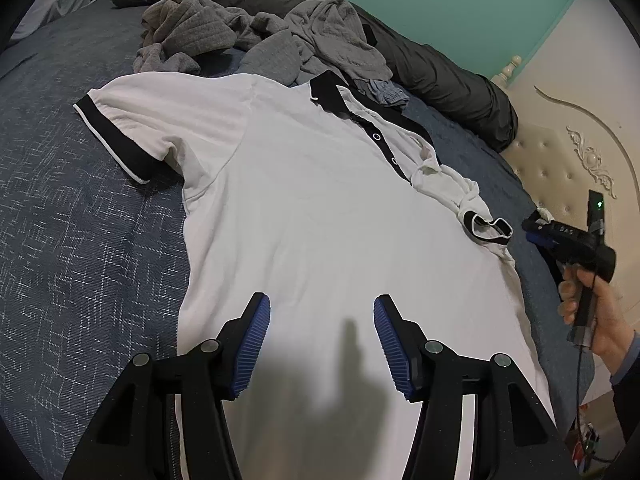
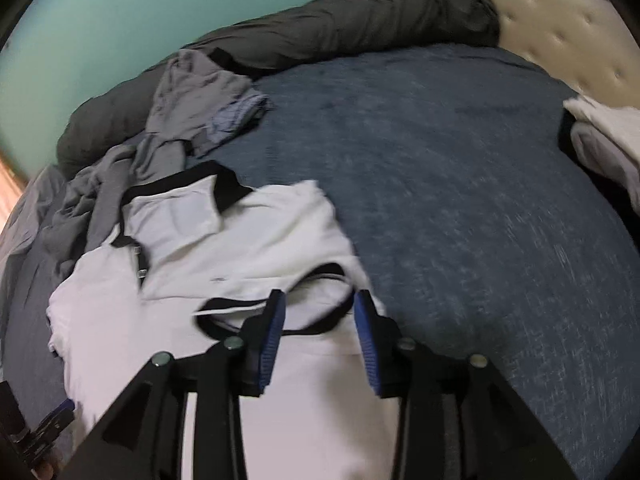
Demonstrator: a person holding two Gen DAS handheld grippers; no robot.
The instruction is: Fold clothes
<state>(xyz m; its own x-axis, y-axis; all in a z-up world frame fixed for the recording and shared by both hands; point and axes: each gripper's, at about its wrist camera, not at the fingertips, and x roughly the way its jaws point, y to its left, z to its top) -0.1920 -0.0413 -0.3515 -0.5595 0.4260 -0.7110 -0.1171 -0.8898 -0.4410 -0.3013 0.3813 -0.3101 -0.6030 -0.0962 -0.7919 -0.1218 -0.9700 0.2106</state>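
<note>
The left gripper (image 1: 322,312) hangs with its jaws spread wide and empty over the lower body of the white polo shirt (image 1: 320,216), which lies flat on the blue bedspread (image 1: 80,240). The right gripper (image 2: 320,300), jaws likewise apart, sits at the shirt's bunched black-trimmed sleeve (image 2: 316,308). Farther toward the bed's far edge lie crumpled grey clothes (image 1: 248,36) against a dark rolled duvet (image 1: 440,68).

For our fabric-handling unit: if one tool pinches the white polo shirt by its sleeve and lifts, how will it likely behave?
The white polo shirt is probably floppy: its right sleeve already lies crumpled. It looks thin and light, so most would likely drape and trail. It may drag on the textured blue bedspread rather than slide.
</note>
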